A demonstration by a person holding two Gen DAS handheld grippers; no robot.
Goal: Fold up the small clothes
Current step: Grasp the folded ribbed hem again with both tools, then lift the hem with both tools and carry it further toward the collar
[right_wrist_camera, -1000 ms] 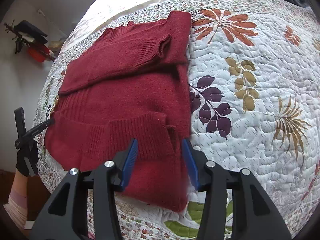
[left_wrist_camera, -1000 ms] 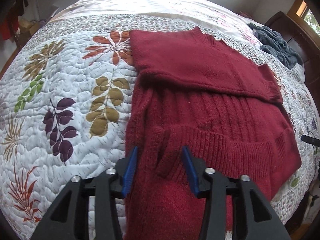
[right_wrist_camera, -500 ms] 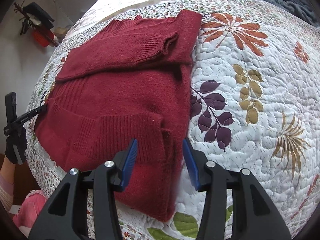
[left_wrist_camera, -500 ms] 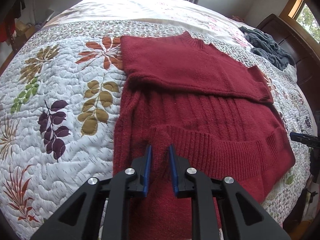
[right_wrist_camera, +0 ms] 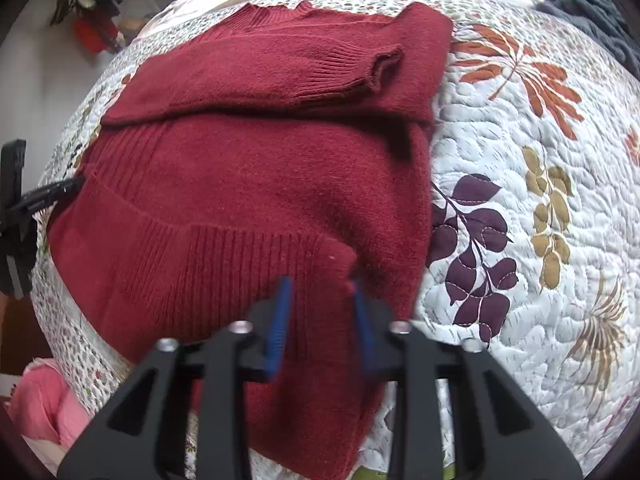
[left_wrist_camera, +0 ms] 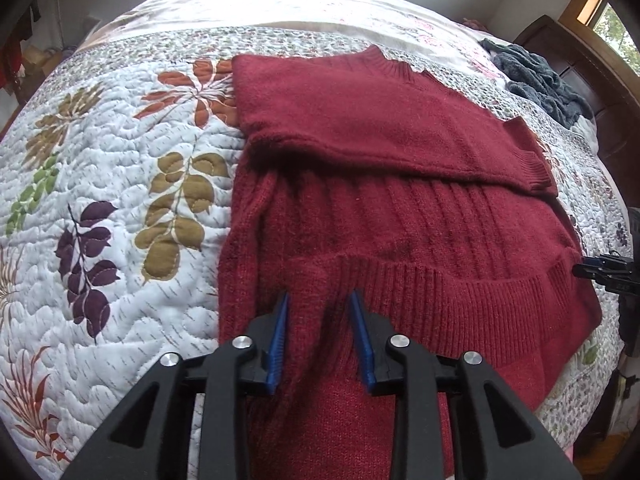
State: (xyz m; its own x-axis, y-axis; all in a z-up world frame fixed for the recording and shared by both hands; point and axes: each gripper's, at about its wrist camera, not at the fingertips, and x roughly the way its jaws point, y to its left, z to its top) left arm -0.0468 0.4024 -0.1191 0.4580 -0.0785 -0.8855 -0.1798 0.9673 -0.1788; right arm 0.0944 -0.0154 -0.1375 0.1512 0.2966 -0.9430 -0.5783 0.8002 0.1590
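A dark red knit sweater [left_wrist_camera: 380,220] lies flat on the bed, with one sleeve [right_wrist_camera: 320,68] folded across its chest. My left gripper [left_wrist_camera: 320,300] is at the near left corner of the ribbed hem [left_wrist_camera: 440,288]. Its blue pads stand partly closed with knit bunched between them. My right gripper [right_wrist_camera: 320,284] is at the opposite hem corner of the sweater [right_wrist_camera: 260,180], its pads closed in on the fabric. Each gripper shows at the edge of the other's view: the right one [left_wrist_camera: 608,274] and the left one [right_wrist_camera: 40,200].
A white quilt with leaf prints [left_wrist_camera: 120,160] covers the bed. A grey garment [left_wrist_camera: 536,80] lies bunched at the far side by a dark wooden headboard [left_wrist_camera: 600,92]. Something pink [right_wrist_camera: 40,408] sits below the bed edge.
My left gripper closed on the hem corner, then widened a little. My right gripper stayed open until half a second ago and has now closed in on its corner.
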